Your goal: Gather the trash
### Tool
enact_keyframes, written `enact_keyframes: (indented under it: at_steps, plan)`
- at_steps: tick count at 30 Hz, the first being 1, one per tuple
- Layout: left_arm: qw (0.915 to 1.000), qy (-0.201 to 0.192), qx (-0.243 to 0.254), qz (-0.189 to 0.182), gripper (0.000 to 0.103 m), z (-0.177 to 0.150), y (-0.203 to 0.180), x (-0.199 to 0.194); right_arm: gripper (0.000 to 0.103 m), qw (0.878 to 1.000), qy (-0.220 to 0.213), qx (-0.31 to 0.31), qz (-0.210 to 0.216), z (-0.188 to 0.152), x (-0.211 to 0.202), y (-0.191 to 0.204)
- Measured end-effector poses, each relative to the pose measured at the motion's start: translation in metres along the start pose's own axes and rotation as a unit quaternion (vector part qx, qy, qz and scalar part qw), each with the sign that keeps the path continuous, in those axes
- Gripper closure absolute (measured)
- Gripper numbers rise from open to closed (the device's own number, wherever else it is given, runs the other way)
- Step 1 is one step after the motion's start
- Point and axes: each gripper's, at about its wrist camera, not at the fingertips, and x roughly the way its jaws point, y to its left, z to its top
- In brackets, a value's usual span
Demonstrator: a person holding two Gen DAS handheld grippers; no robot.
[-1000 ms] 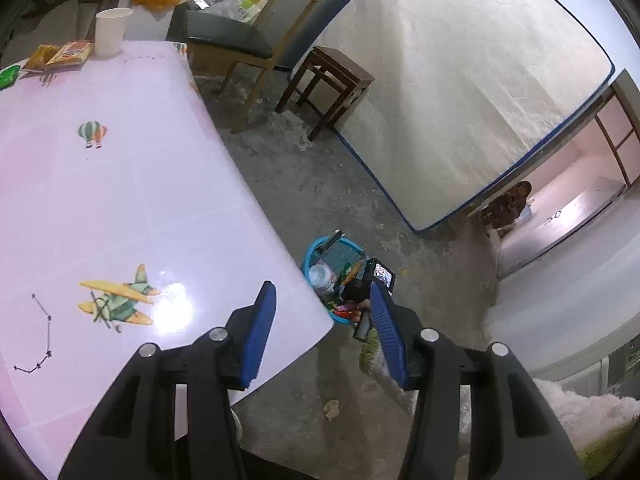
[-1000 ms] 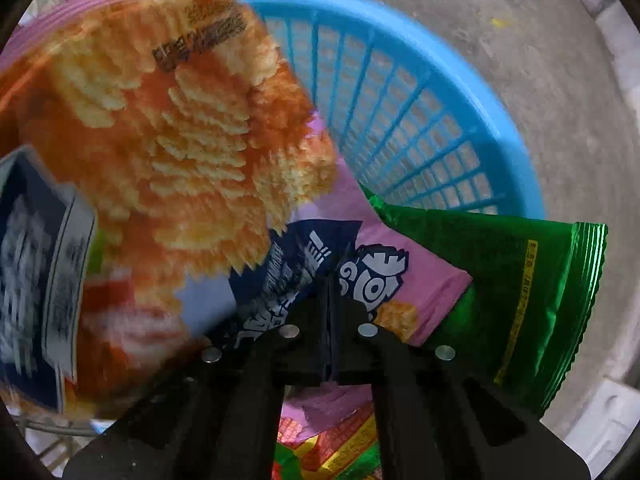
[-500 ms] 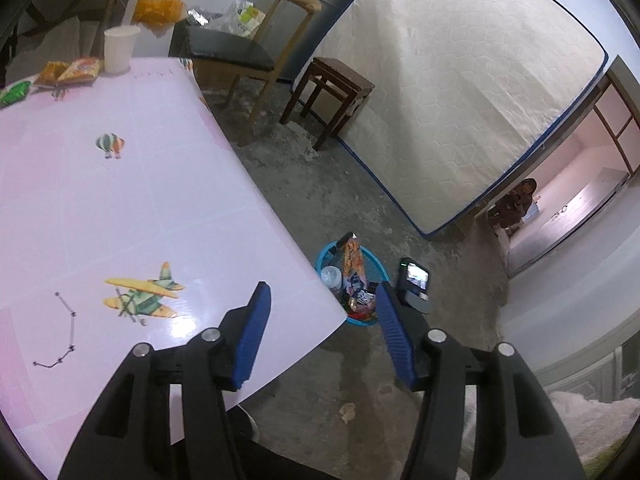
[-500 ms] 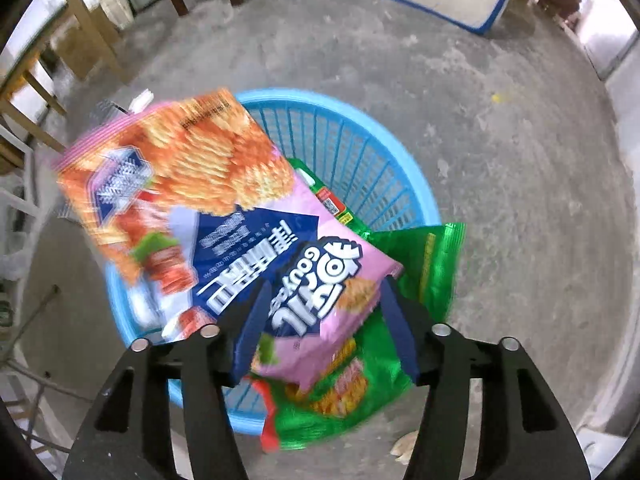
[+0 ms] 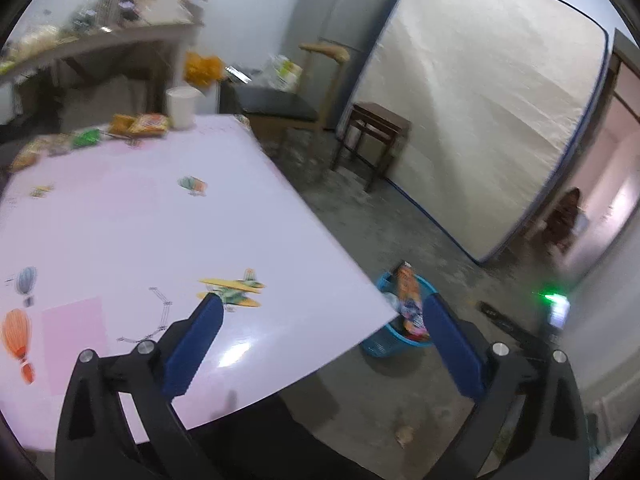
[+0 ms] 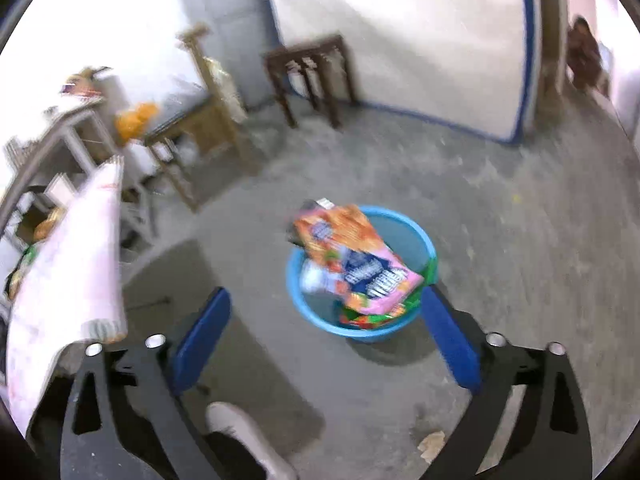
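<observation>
Trash is split between two spots: a blue basket (image 6: 362,276) on the concrete floor already holds a big orange chip bag (image 6: 340,236) lying across its top with other wrappers under it, and more snack packets (image 5: 140,123) sit at the far end of the pink table (image 5: 120,220), next to a white paper cup (image 5: 182,107).

Right gripper (image 6: 324,312) is high above the basket, jaws just opened wide, nothing between them; the chip bag lies in the basket, not gripped. Left gripper (image 5: 320,320) is over the near table edge, jaws also just spread fully apart, empty.

Step in hand, as I judge it: go back to the table for the next piece. To do it well, keep the jaws wide while reaching across the tabletop toward the far packets, come in low and flat so one finger can slide under a packet edge, and pinch a corner or seam, not the puffed middle. Take one packet per grab. Cup is light and could tip, so close on its wall gently. Chip bag sticks out over the rim; the next drop should go in beside it, not on top, or it may slide out. Both views are blurred, so the small items at the far end are hard to sort out.
</observation>
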Motion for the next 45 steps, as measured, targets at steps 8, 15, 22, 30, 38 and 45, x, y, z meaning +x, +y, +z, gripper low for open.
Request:
enact_keyframes:
  at_steps: [8,15,22,30,38,45]
  plan:
    - [0.9947,-0.026,-0.039,0.092,0.005,-0.015,-0.002,-0.023,0.008,0.988,-0.116,-0.099,0.024,0.004,-0.102,0.065]
    - [0.9851,-0.004,-0.019,0.171,0.005,-0.03,-0.012,-0.015,0.008,0.981,-0.082,-0.177,0.018,-0.001,-0.101,0.115]
    - [0.9707,0.07,-0.036,0.227,0.005,-0.052,0.001,0.006,0.008,0.973,-0.02,-0.23,0.013,-0.029,-0.076,0.154]
    - [0.9638,0.058,-0.045,0.257,0.005,-0.053,0.007,-0.004,0.008,0.973,0.022,-0.231,0.0,-0.045,-0.072,0.155]
    - [0.965,0.069,-0.027,0.252,0.005,-0.053,-0.003,-0.002,0.008,0.973,0.024,-0.23,-0.014,-0.051,-0.083,0.15]
    - [0.9649,0.059,-0.031,0.254,0.005,-0.051,-0.006,-0.007,0.008,0.972,0.019,-0.234,-0.015,-0.052,-0.088,0.152]
